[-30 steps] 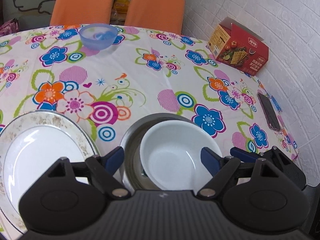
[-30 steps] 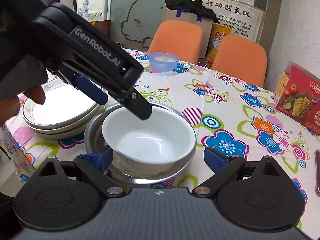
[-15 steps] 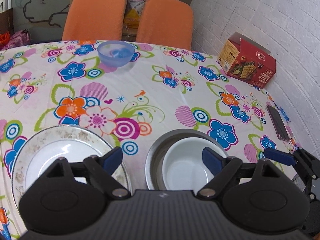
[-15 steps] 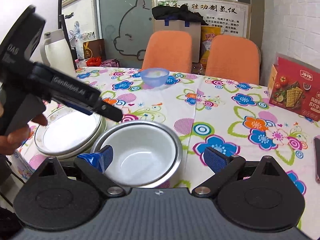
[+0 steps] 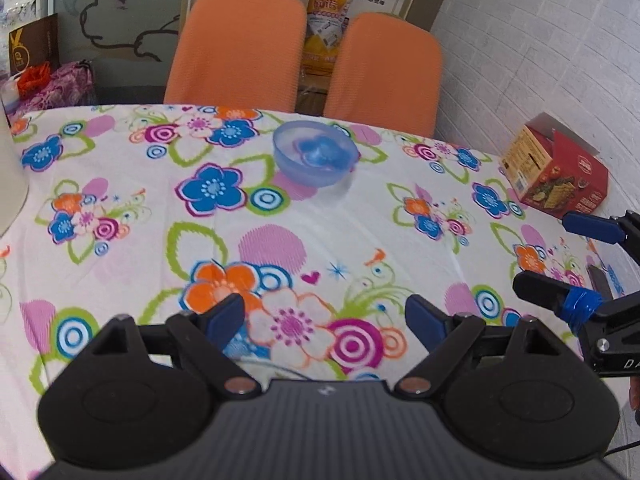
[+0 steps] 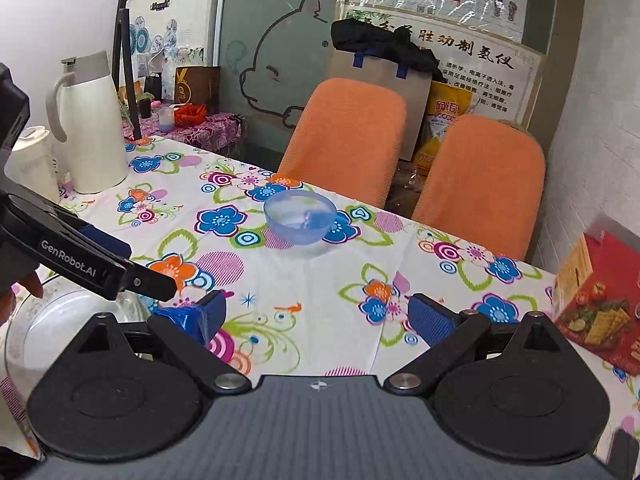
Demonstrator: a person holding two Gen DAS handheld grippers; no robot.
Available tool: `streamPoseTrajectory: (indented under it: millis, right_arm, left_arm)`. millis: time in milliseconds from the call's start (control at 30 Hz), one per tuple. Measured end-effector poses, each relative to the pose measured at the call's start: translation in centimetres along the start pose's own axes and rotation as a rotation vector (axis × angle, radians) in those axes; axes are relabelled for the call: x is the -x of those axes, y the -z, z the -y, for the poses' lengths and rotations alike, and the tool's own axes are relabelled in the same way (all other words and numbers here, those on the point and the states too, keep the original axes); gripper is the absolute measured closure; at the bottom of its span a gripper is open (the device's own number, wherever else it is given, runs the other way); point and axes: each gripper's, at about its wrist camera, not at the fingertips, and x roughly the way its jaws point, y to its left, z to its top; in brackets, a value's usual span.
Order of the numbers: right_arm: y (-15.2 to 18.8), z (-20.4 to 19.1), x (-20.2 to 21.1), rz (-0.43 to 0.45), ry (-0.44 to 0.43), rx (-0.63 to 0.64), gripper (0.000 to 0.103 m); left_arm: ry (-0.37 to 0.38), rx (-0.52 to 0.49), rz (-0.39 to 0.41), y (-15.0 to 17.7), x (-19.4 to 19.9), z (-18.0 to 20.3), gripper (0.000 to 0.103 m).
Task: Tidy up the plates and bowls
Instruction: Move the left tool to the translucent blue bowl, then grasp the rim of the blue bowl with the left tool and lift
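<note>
Floral table [image 5: 360, 220]: one blue bowl [image 5: 315, 159], two chairs [image 5: 240, 48].

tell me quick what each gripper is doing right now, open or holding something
left gripper: open, nothing between the jaws, above the floral tablecloth.
right gripper: open, holding nothing.

Both grippers are matte black with ribbed housings, rounded finger mounts, silver pivot screws and blue pads; the left gripper [image 5: 324, 320] carries white "GenRobot.AI" lettering, the right gripper [image 6: 316, 314] blue tape around one finger
</note>
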Motion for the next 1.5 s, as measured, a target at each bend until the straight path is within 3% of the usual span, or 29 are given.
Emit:
streamPoseTrajectory:
  millis: [200,400,600,900,1067,1367,1500]
  right_arm:
    - [-3.6,0.6,-8.3,-0.053,-0.01,0.123,0.018]
    - [-3.7,0.7,-14.5,-0.107,-0.058,0.148,0.018]
    - [-3.2,0.4,-18.9,-0.116,-0.093,0.139,0.018]
    - [-3.2,0.0,-21.7,-0.054,-0.103,0.097,0.018]
    - [-2.6,1.4,-22.1,-0.045,-0.167,-0.059,0.015]
    - [-3.2,0.8,-22.1,-0.065,-0.166,-0.039,0.015]
    - [-3.2,0.2,-22.2,-0.039,-0.163,-0.005,0.022]
  left_arm:
    - [-0.072,0.056,0.031,-6.7,-3.9,-4.4,0.013]
    - [-0.004,0.176,-0.003,-10.9,-9.2,-7.0,0.013]
    - [0.026,0.174,-0.051,-13.1,-15.5,-5.9,0.013]
    - [-0.043,0.084,-0.06,-13.6,-19.7,-4.4,0.013]
    - [-0.06,0.048,-0.052,-13.6,-19.9,-4.0,0.013]
    - [-0.101,0.011,-0.061,-13.5,-20.2,-3.5,0.013]
    - [-0.118,-0.007,-0.066,-13.4,-20.3,-3.1,0.017]
